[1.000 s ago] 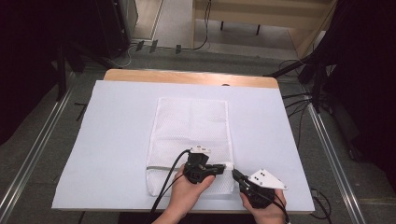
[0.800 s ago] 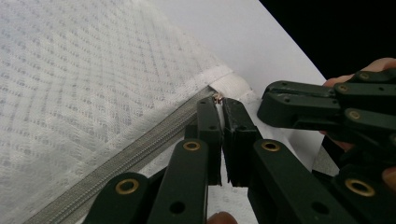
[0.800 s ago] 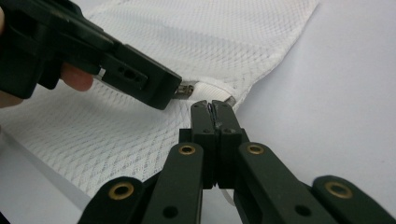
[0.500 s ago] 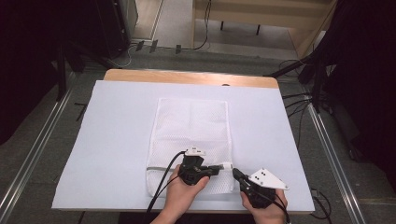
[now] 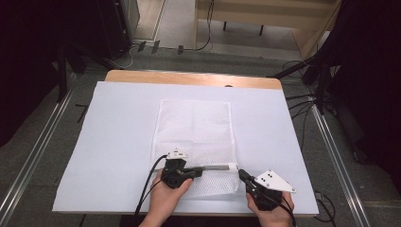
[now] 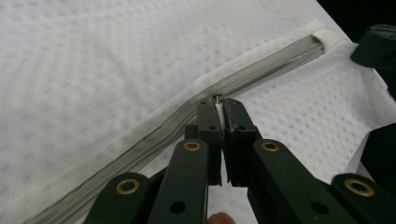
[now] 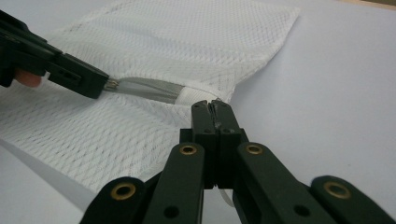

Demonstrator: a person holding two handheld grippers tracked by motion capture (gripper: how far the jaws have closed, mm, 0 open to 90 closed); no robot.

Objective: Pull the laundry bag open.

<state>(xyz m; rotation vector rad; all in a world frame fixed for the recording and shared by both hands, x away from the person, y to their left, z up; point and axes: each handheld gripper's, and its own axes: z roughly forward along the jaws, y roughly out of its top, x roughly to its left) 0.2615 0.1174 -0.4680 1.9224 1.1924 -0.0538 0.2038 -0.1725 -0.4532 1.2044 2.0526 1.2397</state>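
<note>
Tongs first: the left tongs [image 6: 219, 100] are closed tight on the zipper pull [image 6: 218, 97] of a white mesh bag [image 5: 196, 127], with the small metal tab pinched at the very tips of the jaws. From above, the left tongs [image 5: 201, 169] lie level across the near part of the bag, and the person's left hand [image 5: 165, 198] grips their body from below. The grey zipper [image 5: 217, 167] runs from those tips toward the bag's right edge; in the left gripper view the zipper [image 6: 261, 65] stretches away as a pale grey strip and looks slightly blurred.

The right tongs [image 7: 215, 105] are also closed, clamped on the bag's edge right by the end of the zipper, where a white fabric tab [image 7: 194, 95] covers it. In the high view the right tongs [image 5: 241, 174] sit at the bag's near right corner, held by the right hand [image 5: 269, 208], with a grey three-cornered plate [image 5: 274, 181] on top.

The mesh bag lies flat in the middle of a white sheet [image 5: 108, 132] that covers the wooden bench [image 5: 189, 78], its zipper end nearest the person.
</note>
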